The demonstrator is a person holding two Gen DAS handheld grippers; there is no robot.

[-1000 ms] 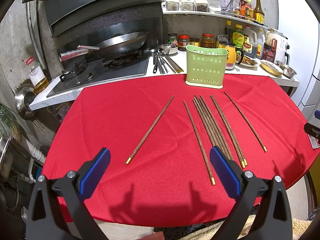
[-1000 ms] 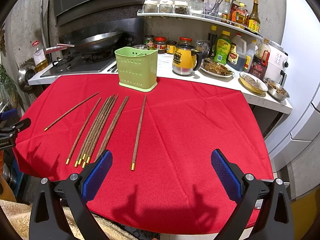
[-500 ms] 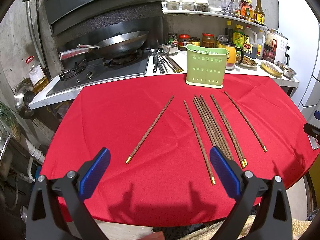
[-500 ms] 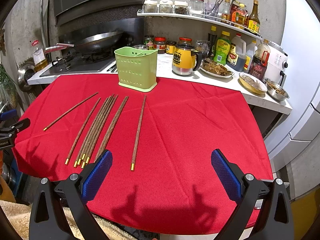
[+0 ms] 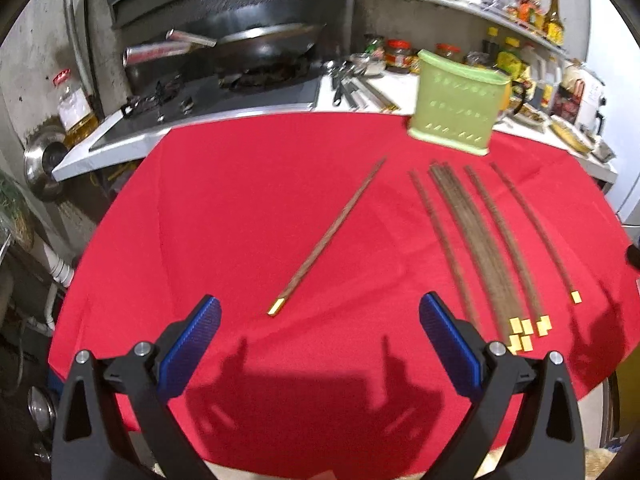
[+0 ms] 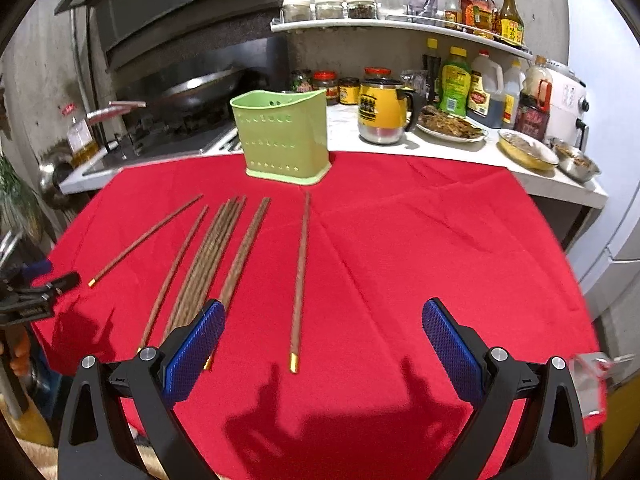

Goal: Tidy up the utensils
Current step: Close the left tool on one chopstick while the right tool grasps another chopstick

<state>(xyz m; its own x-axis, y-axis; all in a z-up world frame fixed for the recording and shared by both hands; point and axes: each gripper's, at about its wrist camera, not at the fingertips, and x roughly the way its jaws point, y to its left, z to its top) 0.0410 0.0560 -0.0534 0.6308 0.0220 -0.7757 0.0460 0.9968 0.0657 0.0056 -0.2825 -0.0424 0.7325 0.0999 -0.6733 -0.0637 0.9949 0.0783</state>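
Several brown chopsticks with gold tips lie on the red tablecloth (image 5: pixel 240 208). One single chopstick (image 5: pixel 330 236) lies apart on the left; a bunch (image 5: pixel 476 248) lies to its right. A green perforated utensil holder (image 5: pixel 456 106) stands upright at the far edge, also in the right wrist view (image 6: pixel 282 136). My left gripper (image 5: pixel 320 336) is open and empty, just short of the single chopstick's gold tip. My right gripper (image 6: pixel 320 340) is open and empty, with the rightmost chopstick (image 6: pixel 301 276) lying between its fingers; the bunch (image 6: pixel 208 264) lies at its left.
Behind the table runs a counter with a stove and wok (image 5: pixel 256 46), loose metal utensils (image 5: pixel 352 86), a yellow kettle (image 6: pixel 382 110), jars, bottles and food dishes (image 6: pixel 528 152). The left gripper's tip (image 6: pixel 40 288) shows at the table's left edge.
Both grippers have moved forward and lower toward the chopsticks. The left view has swung a little left. The chopsticks and holder have not moved.
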